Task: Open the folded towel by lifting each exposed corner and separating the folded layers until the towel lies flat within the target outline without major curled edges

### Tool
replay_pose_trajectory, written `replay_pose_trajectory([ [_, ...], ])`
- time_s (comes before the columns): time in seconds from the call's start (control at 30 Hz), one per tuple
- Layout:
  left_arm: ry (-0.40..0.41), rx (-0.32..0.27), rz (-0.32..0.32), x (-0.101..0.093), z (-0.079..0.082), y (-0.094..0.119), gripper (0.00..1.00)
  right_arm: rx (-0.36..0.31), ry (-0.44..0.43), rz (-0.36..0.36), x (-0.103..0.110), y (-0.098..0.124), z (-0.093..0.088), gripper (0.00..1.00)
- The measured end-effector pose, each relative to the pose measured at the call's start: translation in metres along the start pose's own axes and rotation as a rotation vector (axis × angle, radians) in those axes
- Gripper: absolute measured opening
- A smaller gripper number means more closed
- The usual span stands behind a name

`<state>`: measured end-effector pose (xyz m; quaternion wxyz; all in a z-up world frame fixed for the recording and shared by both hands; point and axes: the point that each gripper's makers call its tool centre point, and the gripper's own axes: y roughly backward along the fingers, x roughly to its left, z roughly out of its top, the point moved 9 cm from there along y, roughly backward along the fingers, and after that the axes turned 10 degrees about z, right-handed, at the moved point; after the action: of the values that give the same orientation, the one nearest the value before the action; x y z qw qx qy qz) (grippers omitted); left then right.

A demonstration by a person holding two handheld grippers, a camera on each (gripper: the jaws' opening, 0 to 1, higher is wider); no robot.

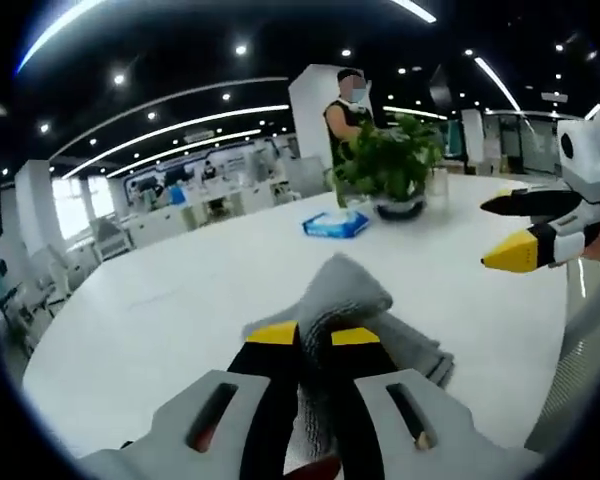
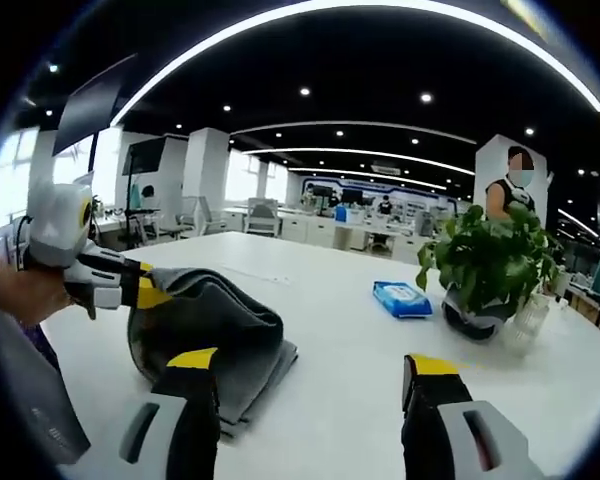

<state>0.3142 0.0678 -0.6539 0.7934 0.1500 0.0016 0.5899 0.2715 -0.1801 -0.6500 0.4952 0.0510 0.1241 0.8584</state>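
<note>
Yellow-tipped jaws of the left gripper (image 1: 315, 338) sit nearest the lens in the left gripper view, drawn together on a raised fold of the grey towel (image 1: 352, 300), which bunches up just past the tips at 12 o'clock. Right gripper view shows that same gripper (image 2: 145, 287) coming in from 9 o'clock, pinching the towel's (image 2: 212, 330) top layer and holding it up off the white table (image 2: 330, 330), lower layers in a stack under it. Right gripper (image 2: 315, 368) has its jaws wide apart, nothing btwn them; towel lies at abt 10 o'clock from its centre, with the left jaw just in front of the stack's near edge. In the left gripper view the right gripper (image 1: 532, 225) hangs at 2 o'clock, well apart from the fold. Towel isn't flat yet; no outline visible on the table. Judgement: right gripper must swing toward 10 o'clock to reach a free corner. Blue wipes pack (image 2: 401, 298) and potted plant (image 2: 490, 265) sit farther back at 1 o'clock, clear of the work.
</note>
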Motion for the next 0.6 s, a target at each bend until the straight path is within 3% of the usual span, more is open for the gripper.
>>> replay_pose_trajectory([
  [0.17,0.064,-0.005,0.008,0.012,-0.002,0.003,0.08,0.064,-0.053,0.049,0.009,-0.006,-0.010,0.54],
  [0.27,0.096,-0.006,0.010,0.018,-0.005,0.007,0.08,0.123,-0.074,0.065,0.015,-0.014,-0.018,0.53],
  [0.6,0.173,-0.003,0.026,0.045,-0.012,0.013,0.08,0.162,-0.082,0.105,0.035,-0.037,-0.010,0.50],
])
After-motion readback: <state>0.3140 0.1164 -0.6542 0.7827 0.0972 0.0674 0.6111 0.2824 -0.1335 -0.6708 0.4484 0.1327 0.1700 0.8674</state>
